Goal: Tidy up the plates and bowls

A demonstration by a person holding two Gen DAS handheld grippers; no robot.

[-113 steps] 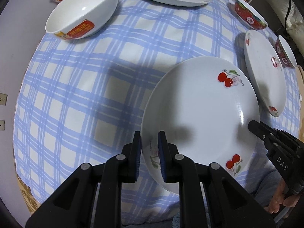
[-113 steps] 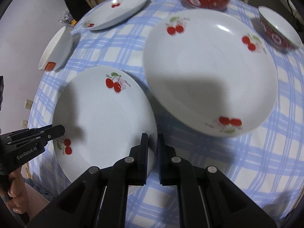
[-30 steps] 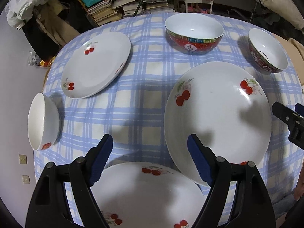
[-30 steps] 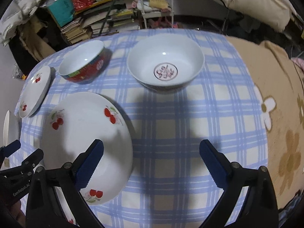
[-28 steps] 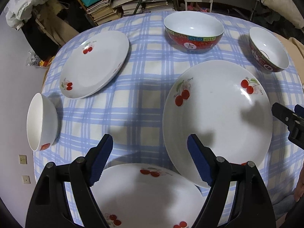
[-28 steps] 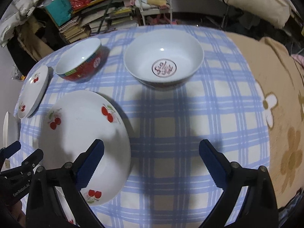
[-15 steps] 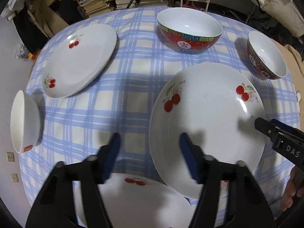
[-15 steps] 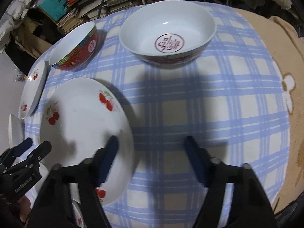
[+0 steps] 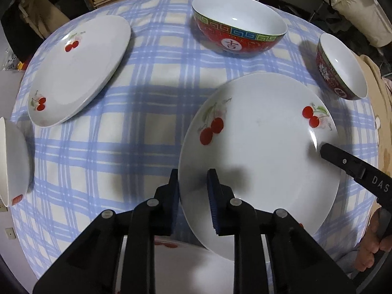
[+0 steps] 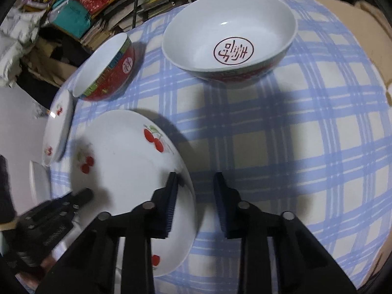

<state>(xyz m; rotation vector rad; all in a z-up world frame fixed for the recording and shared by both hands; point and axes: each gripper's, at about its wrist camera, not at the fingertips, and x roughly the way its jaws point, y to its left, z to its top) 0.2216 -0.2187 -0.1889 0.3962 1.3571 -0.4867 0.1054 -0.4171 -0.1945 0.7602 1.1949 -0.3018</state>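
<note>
A large white cherry plate (image 9: pixel 259 147) lies on the blue checked tablecloth (image 9: pixel 127 132). My left gripper (image 9: pixel 192 181) straddles its left rim, one finger outside and one over the plate. Its jaws are closing and a gap still shows. From the opposite side my right gripper (image 10: pixel 194 181) straddles the rim of the same plate (image 10: pixel 127 171), its jaws also closing and still apart. The tip of the right gripper (image 9: pixel 321 149) shows over the plate's right side in the left wrist view. In the right wrist view the left gripper (image 10: pixel 80 196) appears, blurred.
Another cherry plate (image 9: pixel 78 68) sits far left, and a further plate (image 9: pixel 181 264) lies below my left gripper. A big red bowl (image 9: pixel 238 34), a small red bowl (image 9: pixel 341 68) and a white bowl (image 9: pixel 12 161) ring the table. A person's hand (image 9: pixel 374 245) is at right.
Both grippers have sunk onto the large plate. Their jaws have narrowed from wide open to a small gap around its opposite rims.
</note>
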